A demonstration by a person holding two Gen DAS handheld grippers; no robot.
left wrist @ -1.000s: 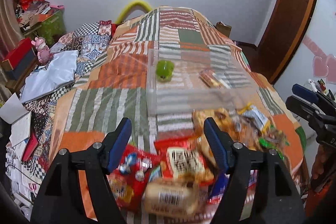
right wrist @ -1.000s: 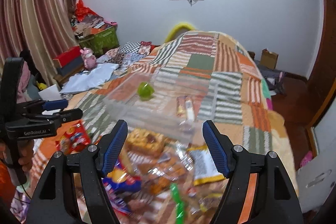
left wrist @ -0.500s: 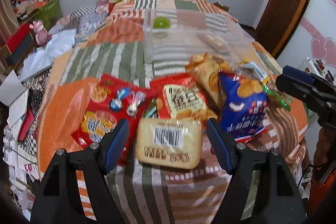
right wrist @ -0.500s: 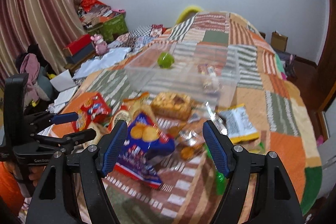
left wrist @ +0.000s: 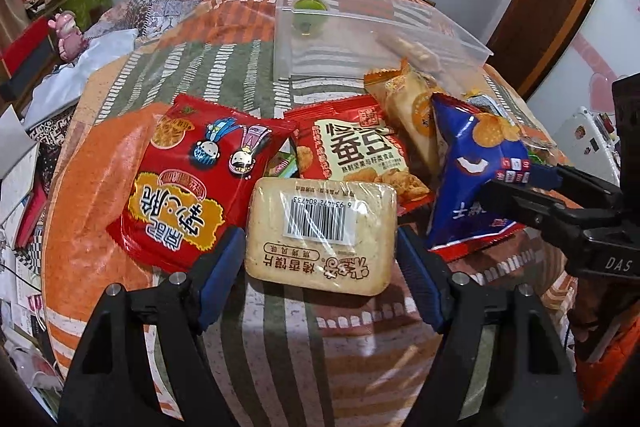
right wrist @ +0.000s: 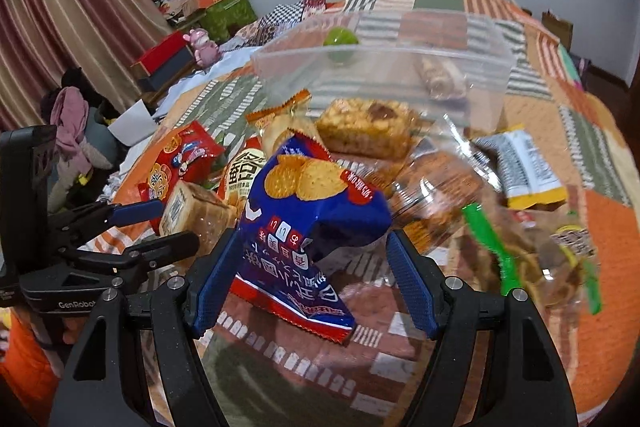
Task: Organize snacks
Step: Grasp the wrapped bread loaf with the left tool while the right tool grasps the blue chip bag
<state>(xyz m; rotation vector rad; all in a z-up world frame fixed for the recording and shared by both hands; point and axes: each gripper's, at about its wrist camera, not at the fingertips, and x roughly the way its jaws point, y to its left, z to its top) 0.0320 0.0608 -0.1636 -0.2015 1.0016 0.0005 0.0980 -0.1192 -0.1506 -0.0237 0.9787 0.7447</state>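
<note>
Left gripper (left wrist: 320,259): fingers spread wide, one on each side of the tan bread pack (left wrist: 322,227); whether the pads touch the wrapper cannot be told.

Right gripper (right wrist: 310,275): fingers apart around the lower half of the blue cracker bag (right wrist: 308,227), which stands tilted on the bed; no squeeze is visible on the bag.

Tan bread pack: lies flat, barcode upward, at the near edge of the snack heap on the patchwork quilt (left wrist: 168,79).

Red noodle-snack bag (left wrist: 192,179): just left of the bread pack, partly overlapped by it.

Red fried-snack bag (left wrist: 356,151): behind the bread pack, touching it.

Orange biscuit packet (left wrist: 408,99): behind the blue bag, leaning against the clear plastic box (left wrist: 360,39).

Clear plastic box: far side of the heap; holds a green cup (left wrist: 308,11) and a wrapped bar (right wrist: 440,75).

Yellow-edged sachet (right wrist: 524,171) and green wrapper (right wrist: 492,247): right of the blue bag, among clear wrappers.
</note>
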